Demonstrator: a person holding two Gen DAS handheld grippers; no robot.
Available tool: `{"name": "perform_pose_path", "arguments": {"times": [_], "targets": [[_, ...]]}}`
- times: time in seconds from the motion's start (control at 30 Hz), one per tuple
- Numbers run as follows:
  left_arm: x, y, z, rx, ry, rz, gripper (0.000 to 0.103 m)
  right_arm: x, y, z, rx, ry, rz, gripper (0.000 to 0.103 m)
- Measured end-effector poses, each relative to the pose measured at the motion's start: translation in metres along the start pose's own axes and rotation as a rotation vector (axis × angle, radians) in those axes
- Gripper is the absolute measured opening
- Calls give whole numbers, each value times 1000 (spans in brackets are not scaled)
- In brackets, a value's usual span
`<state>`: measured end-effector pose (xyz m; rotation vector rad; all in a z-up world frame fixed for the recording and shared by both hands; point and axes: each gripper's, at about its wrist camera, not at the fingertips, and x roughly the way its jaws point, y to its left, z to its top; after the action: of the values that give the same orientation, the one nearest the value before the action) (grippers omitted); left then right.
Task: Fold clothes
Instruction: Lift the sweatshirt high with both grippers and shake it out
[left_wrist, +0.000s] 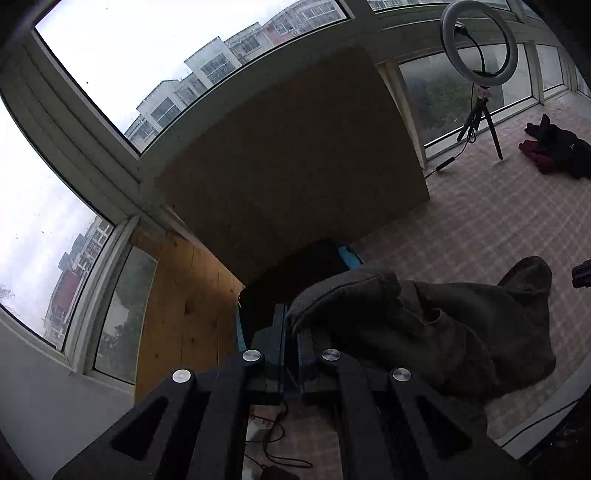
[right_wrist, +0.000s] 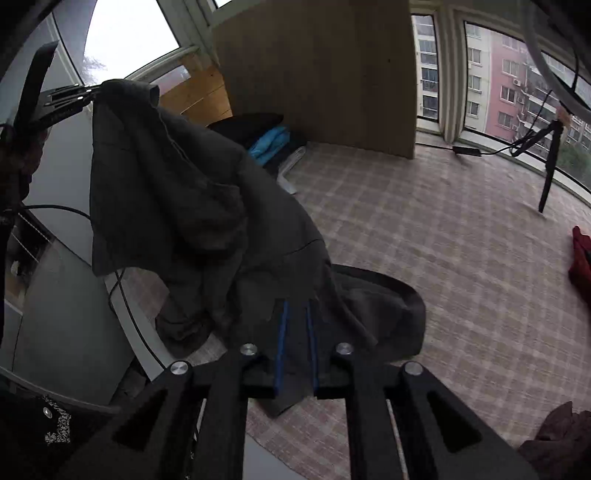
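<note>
A dark grey garment (left_wrist: 424, 332) hangs from my left gripper (left_wrist: 291, 328), which is shut on one corner of it. In the right wrist view the same garment (right_wrist: 192, 192) drapes down from the left gripper (right_wrist: 79, 96) at the upper left to the checked surface (right_wrist: 443, 258). Its lower part bunches there. My right gripper (right_wrist: 295, 317) is low over that bunched part. Its blue-edged fingers (right_wrist: 282, 332) stand slightly apart with a fold of the garment lying between them, and the pads do not visibly press on it.
A large wooden board (left_wrist: 288, 155) leans at the back by the windows. A ring light on a tripod (left_wrist: 480, 40) stands at the far right. Dark and red clothes (left_wrist: 557, 151) lie beyond, a blue and black pile (right_wrist: 269, 142) by the board, and a red garment (right_wrist: 581, 258) at the right edge.
</note>
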<state>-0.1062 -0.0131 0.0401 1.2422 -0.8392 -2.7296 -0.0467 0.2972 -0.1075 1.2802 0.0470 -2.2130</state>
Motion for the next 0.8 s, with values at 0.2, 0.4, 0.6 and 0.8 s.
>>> {"name": "perform_pose_path", "arguments": {"times": [0.2,0.4,0.6,0.8], "targets": [[38,31,-59,-83,108,-18,4,86,49,22,-71,50,64,32],[51,50,-77,-106,115,-39,4,124,55,43,-59,128,103,32],[59,55,-87,-101,113,-56,4,142,50,42,-12,177,154,32],[63,60,-93,-117,100,-56,4,120,83,36,-148,121,136,3]]}}
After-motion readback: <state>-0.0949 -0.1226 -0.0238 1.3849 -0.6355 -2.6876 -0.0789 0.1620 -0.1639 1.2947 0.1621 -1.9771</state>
